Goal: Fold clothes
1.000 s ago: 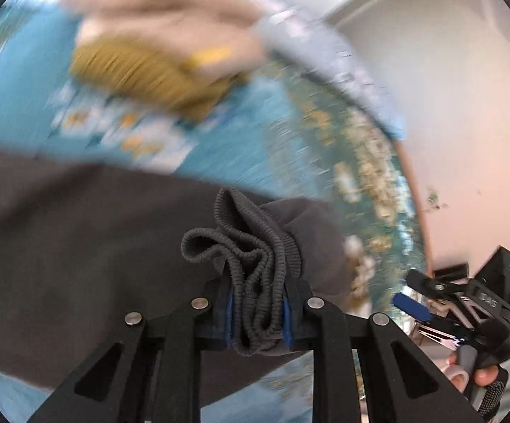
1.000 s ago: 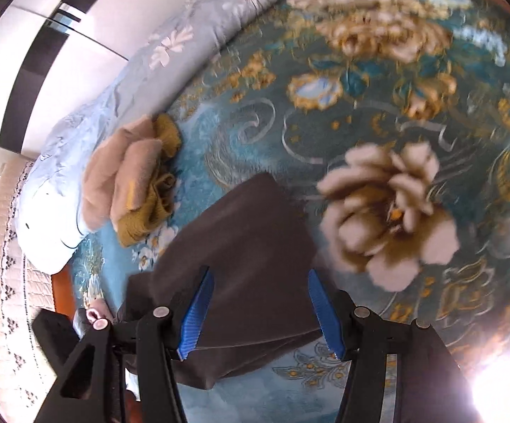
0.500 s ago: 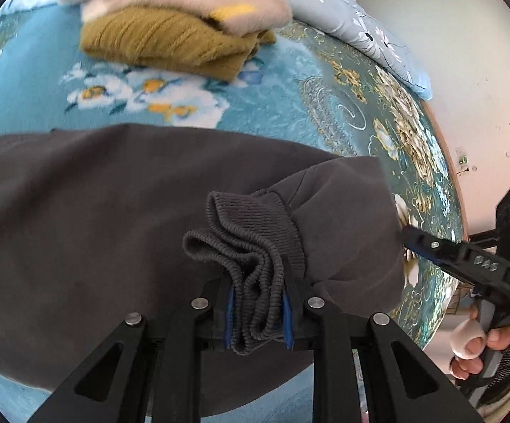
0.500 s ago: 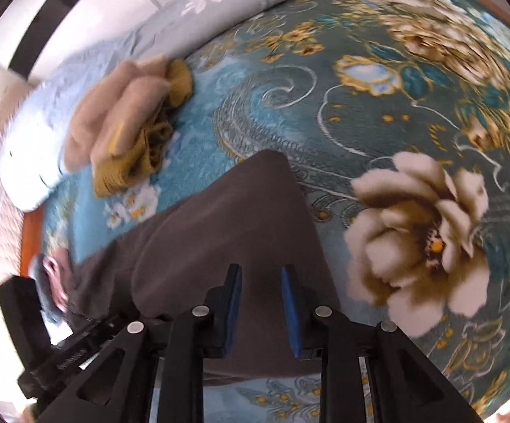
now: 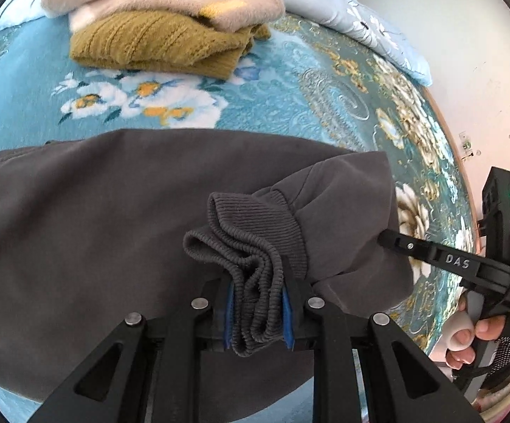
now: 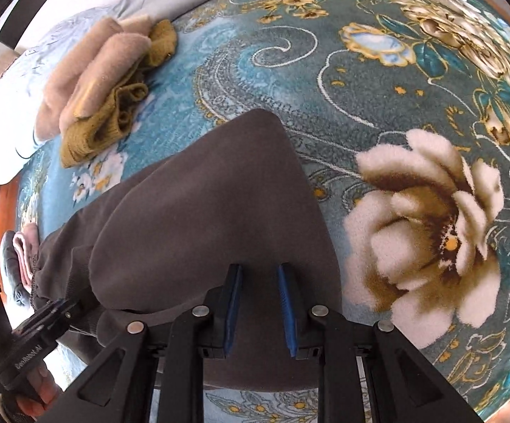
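Right beside sweatshirt (image 6: 202,211) hem (bedspread (image 6: 360,70))

Here's a bed spread with a plush teal blanket (image 6: 325,81) patterned in gold scrolls and big cream-and-brown flowers. Along the blanket's far edge lies a pale blue-grey floral quilt (image 5: 353,21). Beyond that quilt rises a plain white wall (image 5: 466,53), daylight falling bright across it. At the blanket's left edge, in the right wrist view, a strip of reddish wooden bed frame (image 6: 6,208) shows.
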A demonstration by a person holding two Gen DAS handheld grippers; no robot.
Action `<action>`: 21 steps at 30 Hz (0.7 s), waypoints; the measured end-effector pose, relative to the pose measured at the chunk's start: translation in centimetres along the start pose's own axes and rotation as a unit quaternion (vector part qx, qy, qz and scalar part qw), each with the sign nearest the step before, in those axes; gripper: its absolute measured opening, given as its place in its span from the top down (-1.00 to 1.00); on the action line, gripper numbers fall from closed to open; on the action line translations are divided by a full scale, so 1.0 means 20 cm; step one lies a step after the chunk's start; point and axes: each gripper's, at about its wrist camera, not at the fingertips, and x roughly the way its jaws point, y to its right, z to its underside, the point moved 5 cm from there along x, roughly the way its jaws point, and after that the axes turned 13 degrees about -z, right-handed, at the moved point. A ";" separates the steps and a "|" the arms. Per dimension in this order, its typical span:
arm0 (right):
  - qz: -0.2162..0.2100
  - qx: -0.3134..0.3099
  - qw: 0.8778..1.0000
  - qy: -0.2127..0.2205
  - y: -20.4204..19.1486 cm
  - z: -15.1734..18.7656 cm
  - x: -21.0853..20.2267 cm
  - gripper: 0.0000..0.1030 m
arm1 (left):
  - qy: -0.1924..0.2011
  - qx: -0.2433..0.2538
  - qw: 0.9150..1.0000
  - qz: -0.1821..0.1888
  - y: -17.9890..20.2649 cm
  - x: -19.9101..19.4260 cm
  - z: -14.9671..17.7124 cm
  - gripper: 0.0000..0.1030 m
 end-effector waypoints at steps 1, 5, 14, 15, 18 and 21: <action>-0.001 0.002 1.000 0.000 0.00 0.00 0.00 0.55 | -0.002 0.000 1.000 -0.001 0.00 0.01 0.00 0.57; -0.001 0.001 1.000 -0.002 0.01 0.01 0.00 0.55 | -0.015 -0.001 1.000 -0.006 -0.01 0.06 0.03 0.57; 0.008 -0.003 1.000 -0.002 0.00 0.01 0.02 0.55 | -0.022 -0.008 1.000 -0.011 -0.03 0.07 0.05 0.47; 0.008 -0.003 1.000 -0.002 0.00 0.01 0.03 0.55 | -0.021 -0.012 1.000 -0.008 -0.03 0.06 0.05 0.47; 0.007 -0.002 1.000 0.002 0.00 0.01 0.02 0.55 | -0.013 -0.026 1.000 0.000 -0.07 -0.01 0.05 0.44; -0.001 0.009 1.000 0.011 0.00 0.01 0.00 0.54 | 0.002 -0.047 0.999 0.010 -0.12 -0.12 0.03 0.44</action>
